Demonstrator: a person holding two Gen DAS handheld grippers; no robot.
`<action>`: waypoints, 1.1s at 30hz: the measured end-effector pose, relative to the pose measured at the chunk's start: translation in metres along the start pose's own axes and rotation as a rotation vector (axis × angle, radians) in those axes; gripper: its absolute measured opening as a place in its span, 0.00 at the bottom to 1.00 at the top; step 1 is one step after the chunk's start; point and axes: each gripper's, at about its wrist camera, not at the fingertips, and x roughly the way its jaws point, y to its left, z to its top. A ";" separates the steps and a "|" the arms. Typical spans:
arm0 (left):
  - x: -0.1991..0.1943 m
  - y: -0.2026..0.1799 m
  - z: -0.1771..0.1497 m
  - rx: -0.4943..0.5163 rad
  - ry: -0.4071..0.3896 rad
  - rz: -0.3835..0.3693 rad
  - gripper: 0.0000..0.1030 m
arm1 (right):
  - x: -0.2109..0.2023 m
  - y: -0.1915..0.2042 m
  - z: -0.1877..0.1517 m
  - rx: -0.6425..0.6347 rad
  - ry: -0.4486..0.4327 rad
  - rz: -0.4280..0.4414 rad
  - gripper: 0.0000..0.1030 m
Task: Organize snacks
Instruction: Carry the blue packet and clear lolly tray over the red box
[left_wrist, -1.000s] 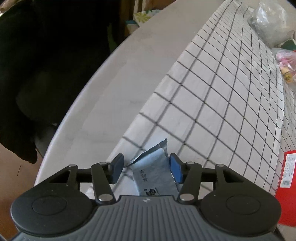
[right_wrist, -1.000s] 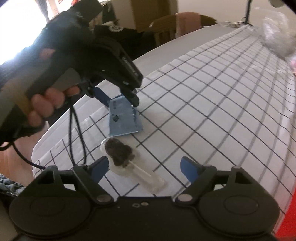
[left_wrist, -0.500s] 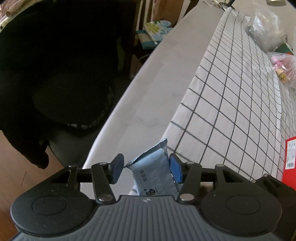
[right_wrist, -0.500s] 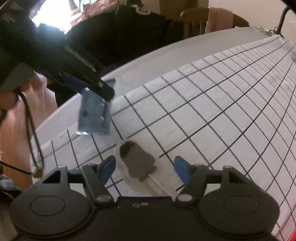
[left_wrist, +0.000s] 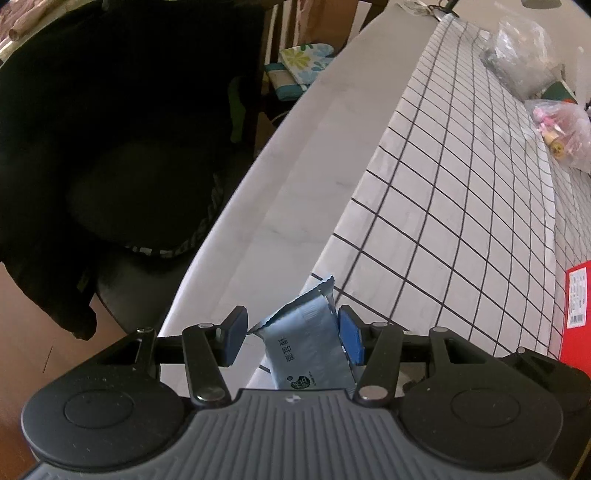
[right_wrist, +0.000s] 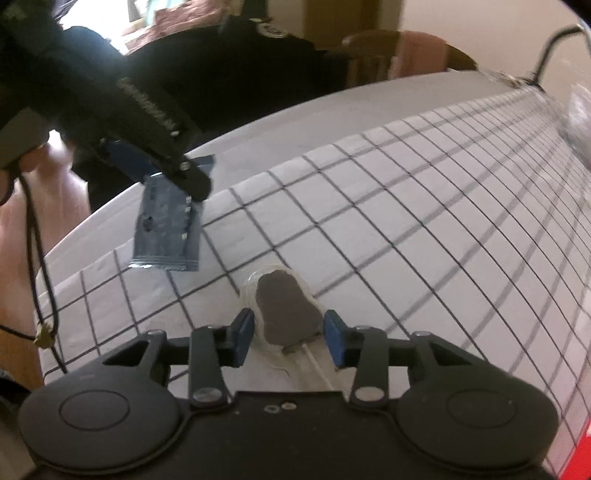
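My left gripper (left_wrist: 291, 334) is shut on a light blue snack packet (left_wrist: 306, 350) and holds it in the air above the table's near corner. The same packet (right_wrist: 168, 229) hangs from the left gripper (right_wrist: 192, 184) in the right wrist view. My right gripper (right_wrist: 290, 334) sits low over the checked cloth, its blue pads either side of a clear-wrapped brown lollipop (right_wrist: 286, 310) that lies on the cloth. The pads stand close to the wrapper; I cannot tell whether they touch it.
A white cloth with a black grid (left_wrist: 461, 184) covers the table, with a bare white strip (left_wrist: 295, 166) along its left edge. A red box (left_wrist: 576, 314) lies at the right. Clear bags of snacks (left_wrist: 561, 133) sit far back. A dark chair (left_wrist: 129, 166) stands left.
My left gripper has lifted the blue packet off the cloth and drawn it back toward the table's edge. My right gripper has moved forward over the lollipop and narrowed around it.
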 end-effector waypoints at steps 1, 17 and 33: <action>-0.001 -0.003 0.000 0.010 -0.003 -0.006 0.51 | -0.003 -0.004 -0.003 0.020 -0.003 -0.008 0.38; -0.026 -0.098 -0.006 0.233 -0.041 -0.111 0.51 | -0.106 -0.069 -0.055 0.351 -0.128 -0.180 0.38; -0.067 -0.253 -0.013 0.512 -0.133 -0.245 0.51 | -0.216 -0.135 -0.115 0.538 -0.261 -0.382 0.38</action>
